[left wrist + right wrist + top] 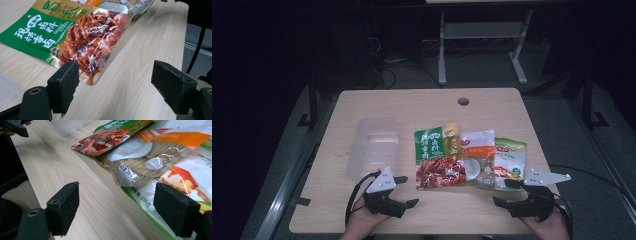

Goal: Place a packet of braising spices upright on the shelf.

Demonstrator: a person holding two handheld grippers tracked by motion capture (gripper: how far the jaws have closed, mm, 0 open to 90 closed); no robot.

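Observation:
Three food packets lie overlapping on the wooden table (422,105). The green and gold packet (437,157) of red spiced food lies leftmost, a white and orange packet (478,155) in the middle, a green and white one (510,160) at the right. My left gripper (407,190) rests near the front edge, open, its jaws aimed at the red packet's near corner (85,50) with bare wood between them (117,85). My right gripper (504,192) is open too. It sits just in front of the green and white packet (180,177), with its right pad over that packet's edge.
A clear plastic container (374,147) stands left of the packets, just beyond my left gripper. A round cable hole (463,101) sits near the table's far edge. Behind the table are a white desk frame (482,45) and cables on a dark floor.

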